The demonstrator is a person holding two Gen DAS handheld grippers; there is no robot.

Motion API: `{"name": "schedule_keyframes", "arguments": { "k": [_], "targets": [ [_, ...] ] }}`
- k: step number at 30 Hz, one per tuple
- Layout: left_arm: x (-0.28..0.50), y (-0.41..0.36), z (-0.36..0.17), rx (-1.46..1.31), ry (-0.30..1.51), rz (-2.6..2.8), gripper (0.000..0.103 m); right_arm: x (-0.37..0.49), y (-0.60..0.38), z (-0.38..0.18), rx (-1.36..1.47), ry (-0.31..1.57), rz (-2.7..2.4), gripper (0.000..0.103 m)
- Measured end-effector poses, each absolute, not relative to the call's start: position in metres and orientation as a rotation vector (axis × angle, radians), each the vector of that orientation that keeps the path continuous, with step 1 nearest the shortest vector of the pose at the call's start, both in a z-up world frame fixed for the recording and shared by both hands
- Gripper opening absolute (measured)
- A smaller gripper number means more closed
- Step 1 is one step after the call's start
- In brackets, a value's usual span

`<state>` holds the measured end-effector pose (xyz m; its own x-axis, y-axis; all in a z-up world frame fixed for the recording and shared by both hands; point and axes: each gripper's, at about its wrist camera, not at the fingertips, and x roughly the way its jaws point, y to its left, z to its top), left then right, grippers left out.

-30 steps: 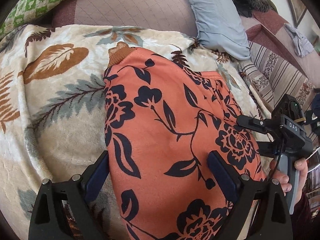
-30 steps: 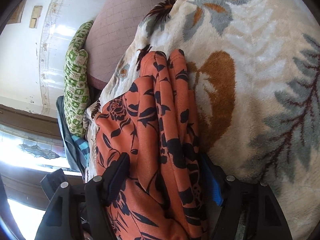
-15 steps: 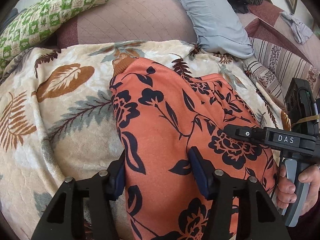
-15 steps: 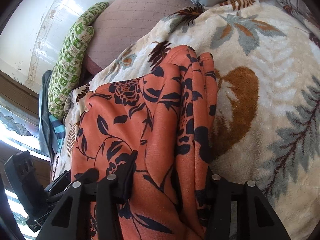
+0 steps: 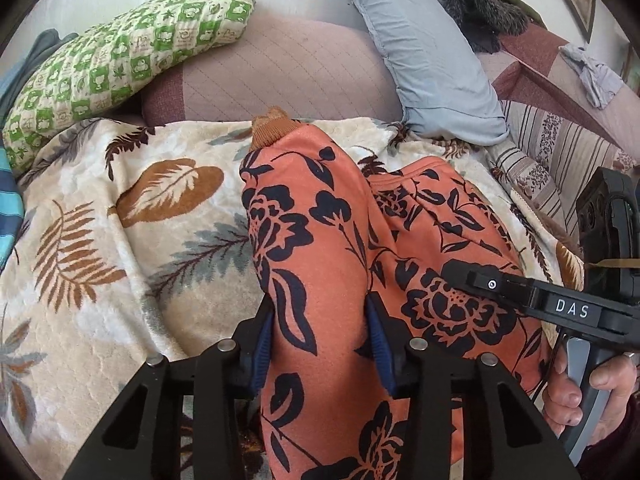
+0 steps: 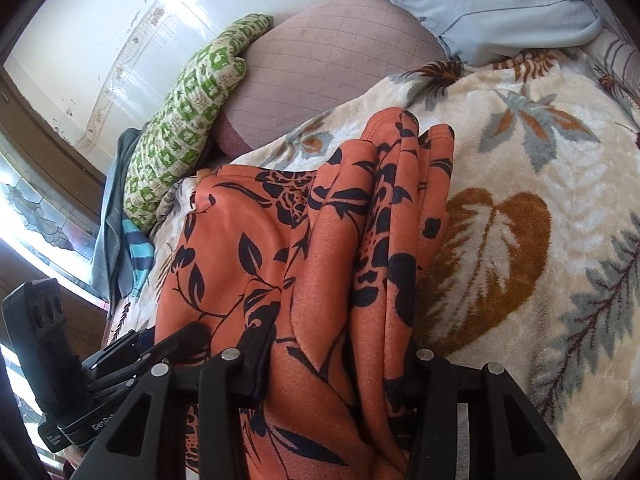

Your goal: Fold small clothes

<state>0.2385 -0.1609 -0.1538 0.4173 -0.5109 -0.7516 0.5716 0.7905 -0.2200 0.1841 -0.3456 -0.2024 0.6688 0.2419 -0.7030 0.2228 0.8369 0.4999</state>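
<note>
An orange garment with a dark floral print (image 5: 320,248) lies on a cream leaf-patterned blanket (image 5: 120,264). Its ribbed brown cuff (image 5: 272,130) points toward the pillows. My left gripper (image 5: 320,340) is shut on a raised fold of the garment's sleeve side. My right gripper (image 6: 340,360) is shut on bunched layers of the same garment (image 6: 320,248) at its other edge. The right gripper's body (image 5: 560,308) shows at the right of the left wrist view, and the left gripper's body (image 6: 60,380) shows at the lower left of the right wrist view.
A green-checked pillow (image 5: 120,52), a mauve quilted cushion (image 5: 280,72) and a light blue pillow (image 5: 432,68) sit at the far end of the bed. A striped cover (image 5: 560,148) lies to the right. A blue striped cloth (image 6: 136,256) hangs at the left edge.
Both grippers closed on the garment: the left jaws narrowed from wide open to pinching a fold. Both views pulled back and up, lifting the gripped fabric.
</note>
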Motion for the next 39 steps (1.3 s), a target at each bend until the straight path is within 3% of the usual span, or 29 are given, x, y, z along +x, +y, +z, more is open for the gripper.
{"name": "schedule_keyframes", "arguments": {
  "k": [15, 21, 24, 26, 27, 31, 36, 39],
  "targets": [
    [0.23, -0.071, -0.134, 0.03, 0.876, -0.515, 0.045, 0.205, -0.254, -0.203, 0.664, 0.838, 0.204, 0.047],
    [0.235, -0.053, -0.168, 0.155, 0.926, -0.358, 0.045, 0.213, -0.229, -0.228, 0.629, 0.913, 0.155, 0.046],
    [0.241, -0.04, -0.192, 0.11, 1.009, -0.337, 0.053, 0.217, -0.234, -0.242, 0.635, 0.972, 0.078, 0.056],
    [0.242, -0.03, -0.186, 0.068, 1.006, -0.328, 0.065, 0.217, -0.237, -0.245, 0.639, 0.993, 0.058, 0.062],
    [0.241, -0.027, -0.183, 0.066, 0.987, -0.314, 0.065, 0.216, -0.238, -0.242, 0.625, 0.989, 0.052, 0.062],
    [0.24, -0.017, -0.169, 0.042, 0.911, -0.249, 0.065, 0.204, -0.244, -0.215, 0.533, 0.892, 0.003, 0.062],
    [0.243, -0.023, -0.166, 0.084, 0.864, -0.202, 0.065, 0.186, -0.233, -0.17, 0.424, 0.636, 0.06, 0.062],
    [0.248, -0.029, -0.174, 0.12, 0.879, -0.183, 0.065, 0.186, -0.218, -0.16, 0.4, 0.605, 0.18, 0.053]
  ]
}}
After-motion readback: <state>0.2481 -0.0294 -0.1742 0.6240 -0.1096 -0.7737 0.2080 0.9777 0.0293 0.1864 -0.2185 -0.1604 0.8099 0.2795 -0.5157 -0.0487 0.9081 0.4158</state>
